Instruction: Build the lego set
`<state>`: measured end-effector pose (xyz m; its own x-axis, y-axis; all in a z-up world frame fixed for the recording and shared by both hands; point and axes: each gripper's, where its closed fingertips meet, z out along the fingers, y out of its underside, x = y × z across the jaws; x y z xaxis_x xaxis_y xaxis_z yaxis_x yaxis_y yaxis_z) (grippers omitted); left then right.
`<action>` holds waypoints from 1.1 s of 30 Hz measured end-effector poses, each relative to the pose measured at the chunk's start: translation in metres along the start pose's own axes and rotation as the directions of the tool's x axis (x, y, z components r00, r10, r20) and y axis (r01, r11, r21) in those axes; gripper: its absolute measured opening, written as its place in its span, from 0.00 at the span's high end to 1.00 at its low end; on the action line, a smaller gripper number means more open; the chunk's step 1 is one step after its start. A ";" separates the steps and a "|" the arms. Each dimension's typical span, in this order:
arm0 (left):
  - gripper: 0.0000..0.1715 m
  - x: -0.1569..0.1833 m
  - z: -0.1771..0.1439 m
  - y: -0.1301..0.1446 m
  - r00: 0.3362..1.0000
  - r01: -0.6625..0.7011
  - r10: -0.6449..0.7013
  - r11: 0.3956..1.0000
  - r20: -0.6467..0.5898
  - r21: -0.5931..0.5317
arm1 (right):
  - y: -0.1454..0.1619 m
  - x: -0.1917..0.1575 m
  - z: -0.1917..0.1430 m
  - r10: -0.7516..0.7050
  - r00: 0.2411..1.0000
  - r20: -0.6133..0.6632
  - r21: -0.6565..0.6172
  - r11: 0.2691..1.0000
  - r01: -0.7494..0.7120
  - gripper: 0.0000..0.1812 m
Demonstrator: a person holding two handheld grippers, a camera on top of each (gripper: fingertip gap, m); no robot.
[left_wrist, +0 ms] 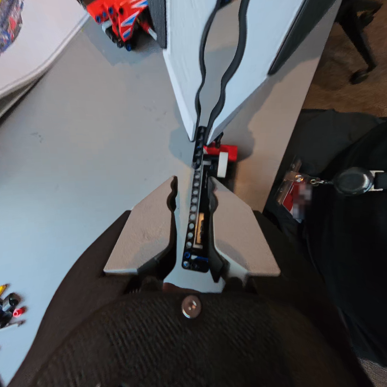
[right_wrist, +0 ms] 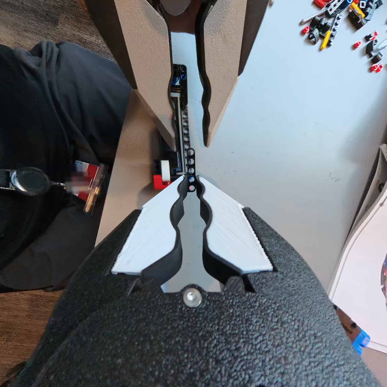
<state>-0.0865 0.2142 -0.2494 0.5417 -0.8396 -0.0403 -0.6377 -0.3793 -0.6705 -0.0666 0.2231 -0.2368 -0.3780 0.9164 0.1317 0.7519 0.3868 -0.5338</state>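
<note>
Pinching a short black holed beam (right_wrist: 191, 169) at its near end, the right claw (right_wrist: 191, 184) holds it against the long black frame (left_wrist: 193, 201) on the counter (left_wrist: 88, 146). The left claw (left_wrist: 192, 184) straddles that frame, its jaws narrowly apart. Line up the holes before pressing, and brace the frame so it cannot slide toward the red block (left_wrist: 227, 151).

Each camera sits just behind its own gripper's fingers and looks forward and down at the grey table (left_wrist: 88, 159) from close range. The two views face each other: the left wrist view sees the white-fingered right gripper (left_wrist: 202, 134) at its far end, and the right wrist view sees the tan-fingered left gripper (right_wrist: 189, 144) likewise. Both share the long black holed beam (left_wrist: 193, 209) (right_wrist: 185, 125) between them, the table edge and the seated person's dark clothing.
</note>
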 end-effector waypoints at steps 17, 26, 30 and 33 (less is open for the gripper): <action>0.97 0.001 0.002 0.012 1.000 0.007 -0.007 1.000 0.001 0.003 | -0.011 0.008 -0.008 0.075 0.991 0.114 0.054 0.995 -0.081 0.96; 0.97 0.001 0.001 0.011 1.000 -0.005 0.005 1.000 0.013 0.011 | 0.001 0.000 0.007 0.018 0.992 0.127 -0.013 1.000 -0.017 0.96; 0.97 0.002 0.001 0.011 1.000 -0.013 0.013 1.000 0.023 0.014 | 0.001 0.000 0.008 -0.084 0.992 0.095 -0.027 0.996 0.087 0.96; 0.97 0.002 0.001 0.011 1.000 -0.014 0.014 1.000 0.024 0.012 | 0.002 0.000 0.009 -0.099 0.992 0.072 -0.044 0.994 0.103 0.95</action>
<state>-0.0919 0.2091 -0.2580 0.5460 -0.8351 -0.0671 -0.6387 -0.3631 -0.6784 -0.0700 0.2228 -0.2449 -0.4886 0.8637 0.1237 0.7321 0.4830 -0.4805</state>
